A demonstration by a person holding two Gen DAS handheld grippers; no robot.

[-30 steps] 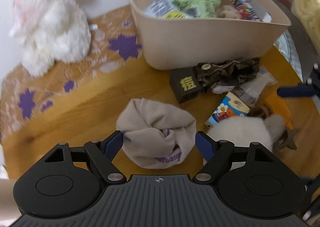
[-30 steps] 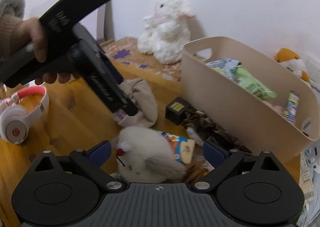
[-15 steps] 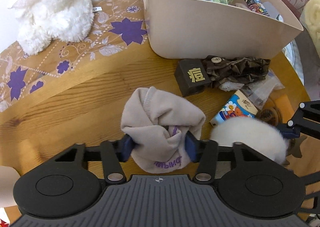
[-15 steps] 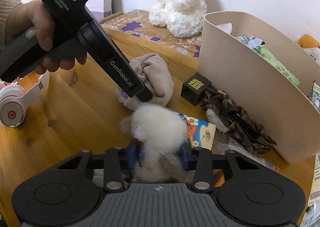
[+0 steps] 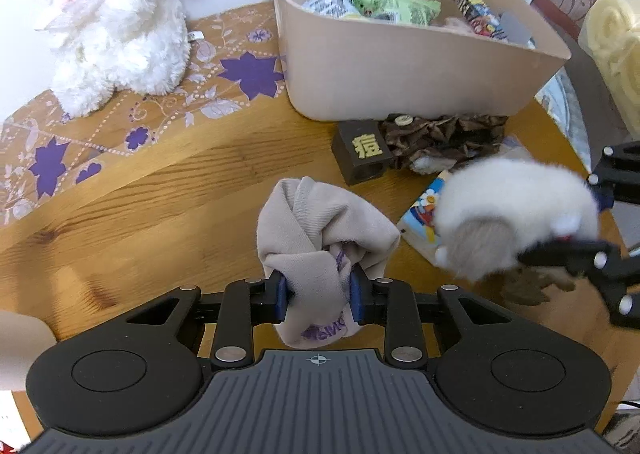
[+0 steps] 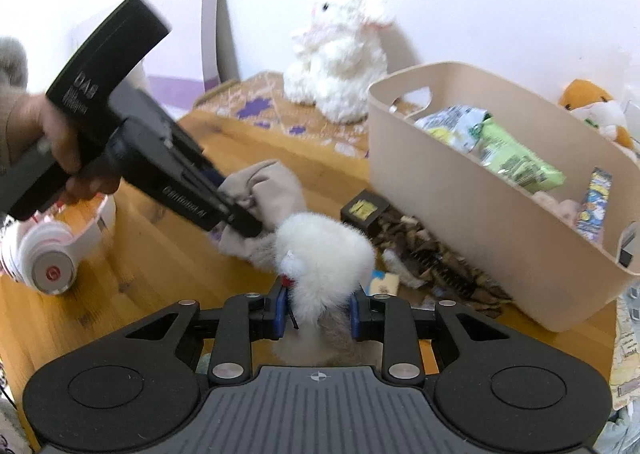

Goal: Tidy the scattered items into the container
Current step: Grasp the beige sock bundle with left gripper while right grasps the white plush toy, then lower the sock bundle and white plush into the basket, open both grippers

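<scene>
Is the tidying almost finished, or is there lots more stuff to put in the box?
Partly done. Snack packets already lie in the beige bin. The left gripper clamps the rolled socks and the right gripper clamps the fluffy white toy. Left on the table: the dark block, brown hair clip and small carton.

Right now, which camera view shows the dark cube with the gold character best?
The left wrist view: the dark cube faces it, character clear. The right wrist view shows the cube smaller, its marking blurred.
</scene>
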